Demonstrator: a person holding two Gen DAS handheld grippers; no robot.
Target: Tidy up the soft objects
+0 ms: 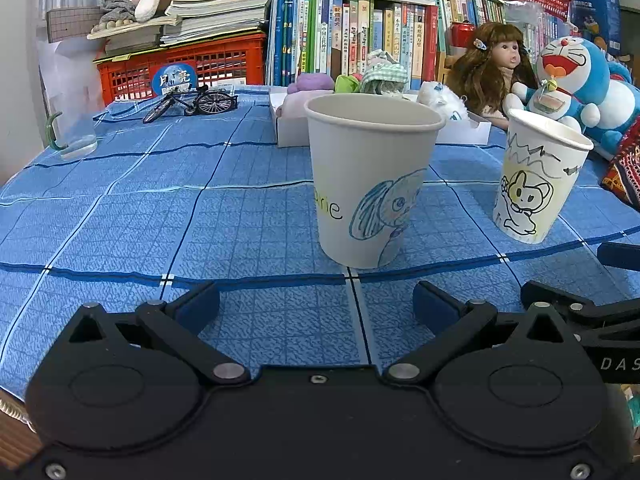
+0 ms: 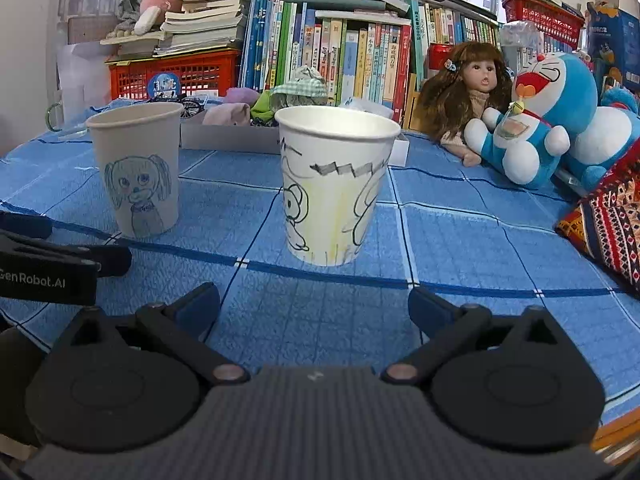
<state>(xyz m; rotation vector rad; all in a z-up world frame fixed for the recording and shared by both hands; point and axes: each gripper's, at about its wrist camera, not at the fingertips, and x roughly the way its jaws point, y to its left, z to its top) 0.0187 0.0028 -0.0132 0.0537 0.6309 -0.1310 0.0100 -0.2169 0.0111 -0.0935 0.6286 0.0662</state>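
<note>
A desk (image 1: 120,208) covered in a blue checked cloth fills both views. At its far edge, before a row of upright books (image 2: 352,60), sits a large blue and white plush cat (image 2: 552,120), leaning against a brown-haired doll (image 2: 468,92). To their left a shallow white cardboard box (image 1: 292,132) holds the soft things: purple, green and checked cloth bundles (image 1: 380,76) heaped inside it. All of these lie well beyond either gripper.

Nearer stand two upright white paper cups. The cup with a blue crayon dog (image 1: 368,176) is straight ahead of the left gripper (image 1: 316,304), close but not touching. The cup with black-outlined animals on yellow (image 2: 332,184) stands likewise just ahead of the right gripper (image 2: 314,304).

Both grippers hover low over the cloth, side by side, jaws spread wide and holding nothing.
</note>
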